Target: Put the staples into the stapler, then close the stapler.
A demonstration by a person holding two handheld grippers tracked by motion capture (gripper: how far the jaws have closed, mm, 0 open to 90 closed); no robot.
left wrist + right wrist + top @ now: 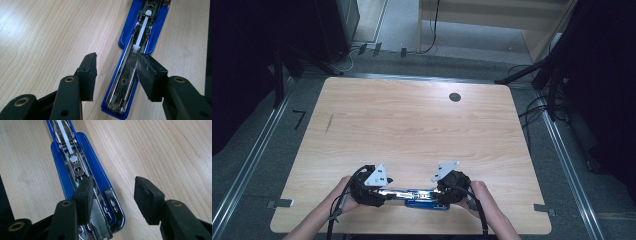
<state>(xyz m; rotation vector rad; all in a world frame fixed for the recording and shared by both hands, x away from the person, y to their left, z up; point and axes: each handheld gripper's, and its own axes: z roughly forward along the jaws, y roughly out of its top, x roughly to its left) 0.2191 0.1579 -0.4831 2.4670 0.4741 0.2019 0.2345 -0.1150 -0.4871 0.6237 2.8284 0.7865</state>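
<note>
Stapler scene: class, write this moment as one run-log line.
stapler: blue, opened flat, near table edge | left gripper: open, one pad over metal rail | right gripper: open, staple strip beside left pad

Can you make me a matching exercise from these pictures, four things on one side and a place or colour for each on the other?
Things:
1. stapler
2. pusher strip
3. staples
4. round hole

Places or colours:
A. white, lying along the open metal channel
B. dark, far side of the table
C. blue, opened flat between the left tool and the right tool
D. ridged grey block at the stapler's end, beside one right tool pad

Pairs: 1-C, 2-A, 3-D, 4-B
</note>
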